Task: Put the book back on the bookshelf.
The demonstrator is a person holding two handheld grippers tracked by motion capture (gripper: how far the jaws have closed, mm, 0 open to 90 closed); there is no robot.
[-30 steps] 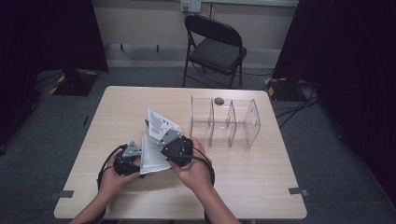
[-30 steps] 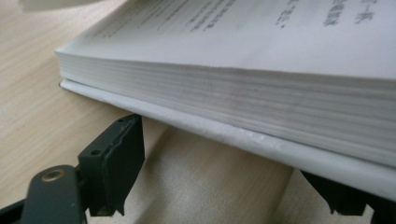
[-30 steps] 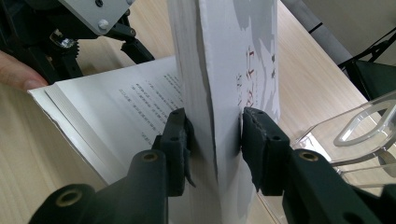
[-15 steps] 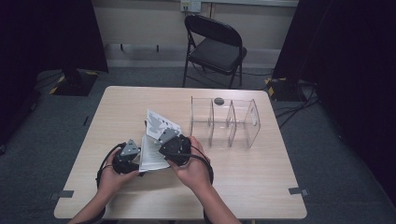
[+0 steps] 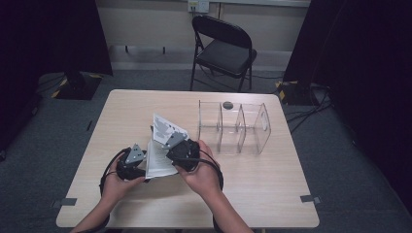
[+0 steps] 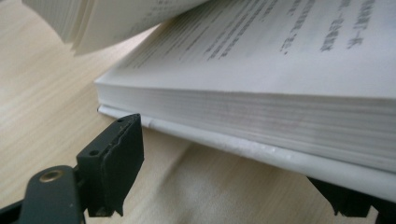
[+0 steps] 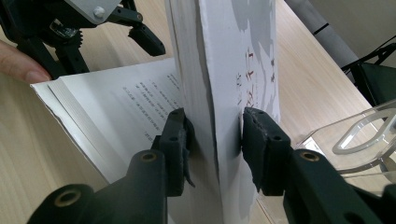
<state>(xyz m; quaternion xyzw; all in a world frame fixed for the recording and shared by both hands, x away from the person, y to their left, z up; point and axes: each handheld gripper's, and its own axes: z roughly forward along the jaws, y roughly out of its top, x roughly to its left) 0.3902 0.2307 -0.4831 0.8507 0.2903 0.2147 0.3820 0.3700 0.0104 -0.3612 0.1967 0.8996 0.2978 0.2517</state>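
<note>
One book point(image 5: 160, 158) lies open on the near left part of the table point(image 5: 272, 189), between two hand-held grippers. Its lower half rests flat on the wood, while one thick sheaf of pages with the front cover point(image 7: 252, 60) stands lifted, so the printed cover faces toward the far right of the table in the high view. The book's long axis runs roughly from the near edge toward the far edge, tilted a little to the right. The right gripper point(image 7: 215, 140) is pressed tight on that raised sheaf, one jaw on the page side and one on the cover side. The left gripper point(image 6: 224, 172) sits at the book's left edge with its jaws spread wide; the flat stack of pages lies above and between them, and they do not pinch it. One clear plastic rack point(image 5: 235, 127) with three compartments stands just right of the book. One folding chair point(image 5: 224, 48) stands beyond the table.
</note>
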